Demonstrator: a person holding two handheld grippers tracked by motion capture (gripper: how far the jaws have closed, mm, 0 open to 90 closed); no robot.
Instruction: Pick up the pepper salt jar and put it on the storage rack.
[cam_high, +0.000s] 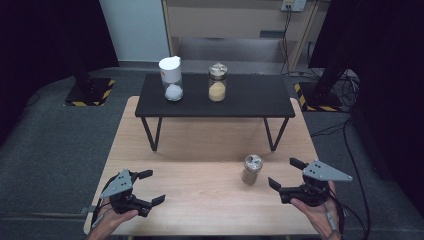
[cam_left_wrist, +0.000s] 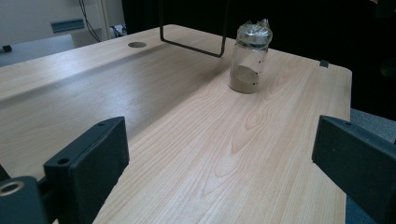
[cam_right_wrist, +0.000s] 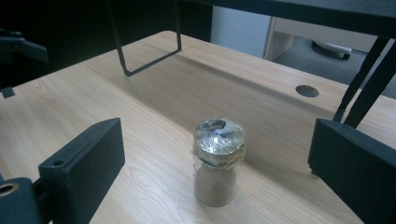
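While both grippers hover low over the wooden tabletop (cam_high: 200, 145), a small glass jar (cam_high: 252, 170) with a foil-covered top and a layer of brownish powder at its bottom stands upright on the wood, right of the middle and near the front. Nearest to it is the right gripper (cam_high: 286, 175), whose jaws are spread wide and empty; in the right gripper view the jar (cam_right_wrist: 218, 161) stands between the two black jaws but a little ahead of them, touching neither. At the front left, well apart from the jar, the left gripper (cam_high: 150, 187) is also spread wide with nothing between its jaws, and in the left gripper view the jar (cam_left_wrist: 249, 56) stands far off. Farther back, a low black shelf (cam_high: 215, 97) on wire legs carries a white-lidded jar (cam_high: 171, 78) and a jar of yellow powder (cam_high: 217, 82).
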